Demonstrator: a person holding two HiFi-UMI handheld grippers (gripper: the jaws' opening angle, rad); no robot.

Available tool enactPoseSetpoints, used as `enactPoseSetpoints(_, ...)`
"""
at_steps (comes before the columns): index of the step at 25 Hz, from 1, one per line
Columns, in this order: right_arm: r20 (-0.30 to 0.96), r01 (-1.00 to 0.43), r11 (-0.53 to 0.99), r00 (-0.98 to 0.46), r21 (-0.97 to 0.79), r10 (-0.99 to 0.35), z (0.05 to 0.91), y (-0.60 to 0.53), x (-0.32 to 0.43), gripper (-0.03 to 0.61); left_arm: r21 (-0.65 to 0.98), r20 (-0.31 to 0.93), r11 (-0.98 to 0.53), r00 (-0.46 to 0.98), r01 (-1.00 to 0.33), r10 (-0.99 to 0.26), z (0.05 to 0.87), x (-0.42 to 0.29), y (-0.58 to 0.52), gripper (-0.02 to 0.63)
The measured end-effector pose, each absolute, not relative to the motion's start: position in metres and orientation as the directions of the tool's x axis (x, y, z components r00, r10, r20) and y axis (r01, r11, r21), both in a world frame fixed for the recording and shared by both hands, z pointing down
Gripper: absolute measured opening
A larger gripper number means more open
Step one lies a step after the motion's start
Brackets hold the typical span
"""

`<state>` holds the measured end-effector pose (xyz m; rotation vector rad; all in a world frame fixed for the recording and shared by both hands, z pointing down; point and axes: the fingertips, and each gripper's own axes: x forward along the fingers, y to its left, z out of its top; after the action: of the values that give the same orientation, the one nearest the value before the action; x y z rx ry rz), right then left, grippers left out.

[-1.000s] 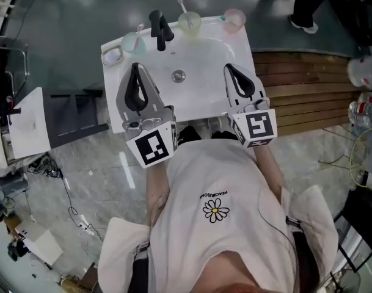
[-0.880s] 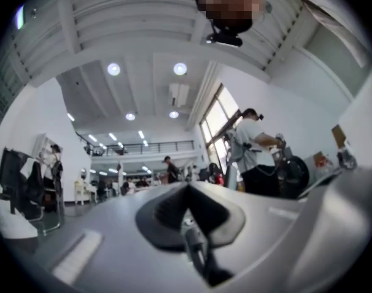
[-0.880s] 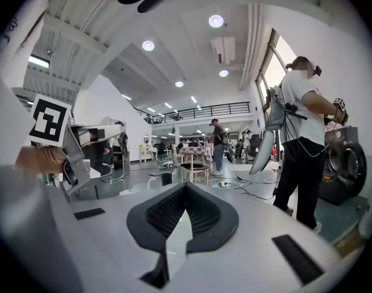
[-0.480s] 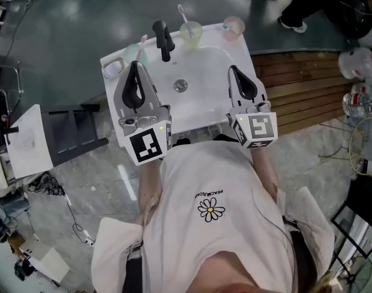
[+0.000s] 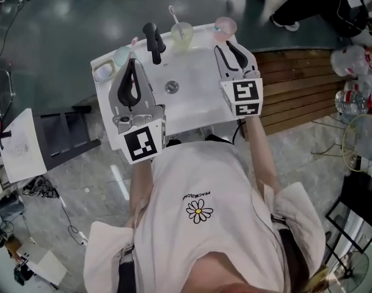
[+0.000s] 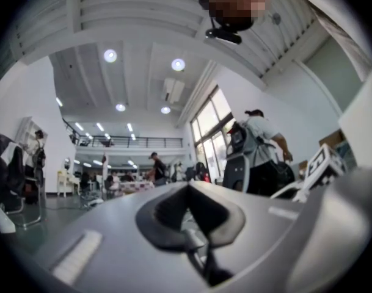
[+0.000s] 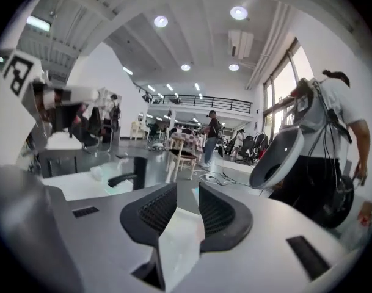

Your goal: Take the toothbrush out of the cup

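Your right gripper (image 5: 225,47), at upper right over the sink (image 5: 198,87), has just been opening its jaws with nothing between them, likely to take the toothbrush (image 5: 173,15) standing in the yellow cup (image 5: 182,34) at upper centre. Your left gripper (image 5: 130,63) hangs closed and unneeded at left.

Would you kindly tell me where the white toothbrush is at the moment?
In the head view, the white toothbrush stands in the yellow-green cup on the back rim of the sink, between the black faucet and the pink cup.
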<state>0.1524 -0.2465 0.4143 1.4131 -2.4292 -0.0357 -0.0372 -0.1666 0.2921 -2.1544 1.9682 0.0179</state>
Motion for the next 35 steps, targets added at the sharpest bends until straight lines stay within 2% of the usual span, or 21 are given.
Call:
enactPoseSetpoints(4,0.406,-0.732,0.515,-0.348,0.445,-0.845,0.455,-0.302,0.163,0.095,-0.184,-0.157,-0.084,0.113,-0.979,-0.981,0.289,-0.027,-0.167,0.008)
enactPoseSetpoints(6,0.46,-0.649,0.554,-0.334,0.521,-0.823,0.474,-0.316,0.16,0.088,-0.169,-0.152,-0.073,0.1,-0.983,-0.983,0.29,-0.027,-0.166,0.008)
enactPoseSetpoints(10,0.498,-0.554,0.593,-0.332,0.585,-0.801,0.493,-0.325,0.153,0.037,-0.179,-0.14,-0.051,0.077,-0.982,-0.987,0.293,-0.032,-0.164,0.008)
enactPoseSetpoints(16,0.492,-0.549,0.588,-0.33,0.595,-0.806,0.496,-0.332,0.151,0.02,-0.176,-0.141,-0.021,0.046,-0.984,-0.989,0.293,-0.042,-0.163,0.008)
enactPoseSetpoints(20,0.409,-0.612,0.529,-0.339,0.588,-0.847,0.462,-0.328,0.155,0.02,-0.17,-0.137,-0.022,0.046,-0.985,-0.989,0.295,-0.045,-0.162,0.008)
enactPoseSetpoints(24,0.229,-0.724,0.44,-0.377,0.531,-0.897,0.393,-0.303,0.16,0.019,-0.177,-0.147,-0.047,0.074,-0.983,-0.986,0.297,-0.044,-0.165,0.008)
enactPoseSetpoints(30,-0.019,-0.883,0.392,-0.41,0.259,-0.912,0.322,-0.231,0.167,0.018,-0.149,-0.159,-0.111,0.135,-0.982,-0.978,0.297,-0.031,-0.17,0.008)
enactPoseSetpoints(32,-0.056,-0.911,0.377,-0.39,0.166,-0.919,0.313,-0.212,0.173,0.018,-0.138,-0.159,-0.136,0.158,-0.981,-0.975,0.298,-0.023,-0.175,0.008)
enactPoseSetpoints(35,-0.062,-0.927,0.351,-0.361,0.134,-0.93,0.31,-0.195,0.181,0.018,-0.125,-0.178,-0.166,0.187,-0.978,-0.966,0.295,-0.011,-0.18,0.008)
